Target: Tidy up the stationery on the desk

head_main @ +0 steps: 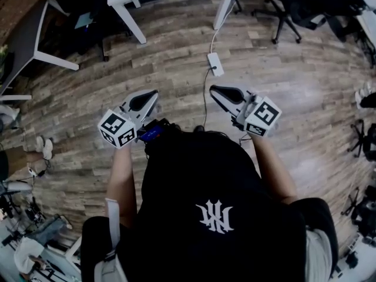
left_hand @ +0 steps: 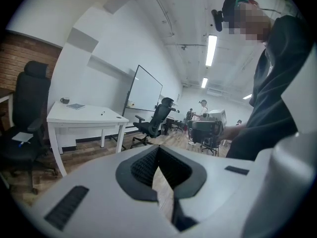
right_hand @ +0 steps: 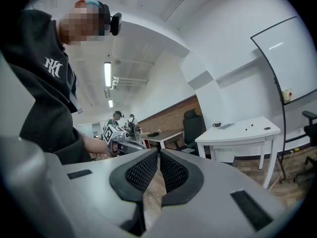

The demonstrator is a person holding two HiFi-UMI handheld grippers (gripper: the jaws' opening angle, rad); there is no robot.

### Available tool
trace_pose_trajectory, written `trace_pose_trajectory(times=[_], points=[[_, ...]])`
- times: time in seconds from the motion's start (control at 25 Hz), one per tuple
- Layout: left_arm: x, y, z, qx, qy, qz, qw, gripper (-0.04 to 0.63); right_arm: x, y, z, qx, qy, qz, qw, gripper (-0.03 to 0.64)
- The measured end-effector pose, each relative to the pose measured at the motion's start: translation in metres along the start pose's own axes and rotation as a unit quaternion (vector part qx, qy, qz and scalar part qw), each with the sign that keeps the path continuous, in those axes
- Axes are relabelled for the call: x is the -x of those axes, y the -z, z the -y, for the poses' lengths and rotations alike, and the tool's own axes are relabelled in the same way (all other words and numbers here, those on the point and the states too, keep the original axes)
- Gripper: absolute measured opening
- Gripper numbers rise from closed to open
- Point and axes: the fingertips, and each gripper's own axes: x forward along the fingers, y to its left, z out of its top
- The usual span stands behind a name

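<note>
My left gripper (head_main: 153, 94) and right gripper (head_main: 214, 89) are held side by side at waist height over the wooden floor, both pointing forward. Both are shut with nothing between the pads. In the left gripper view the jaws (left_hand: 157, 149) point toward a white desk (left_hand: 84, 118). On it are a dark mug (left_hand: 65, 100), a thin notebook (left_hand: 76, 106) and a pen (left_hand: 103, 113). The right gripper view shows its shut jaws (right_hand: 158, 151) and the same desk (right_hand: 242, 134) with mug (right_hand: 216, 124), notebook (right_hand: 227, 126) and pen (right_hand: 249, 126). Nothing is held.
A power strip (head_main: 215, 63) with its cable lies on the floor ahead. Beside the desk stands a black office chair (left_hand: 29, 118), with another chair (left_hand: 157, 117) and a whiteboard (left_hand: 145, 90) further back. Other people stand in the distance.
</note>
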Motion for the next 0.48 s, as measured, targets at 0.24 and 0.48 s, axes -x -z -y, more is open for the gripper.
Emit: trace_pose_trajectory(times=[0.24,0.48], points=[[-0.009,-0.005,0.018,-0.002,-0.013,0.003,0.9999,0.003,0.02,0.007,0.009,-0.001,-0.011,0.002,1.0,0.041],[-0.004,-0.003,0.016,0.003,-0.033,-0.001,0.9995,0.002,0.027,0.022,0.023,-0.033,-0.007,0.007,0.999,0.041]])
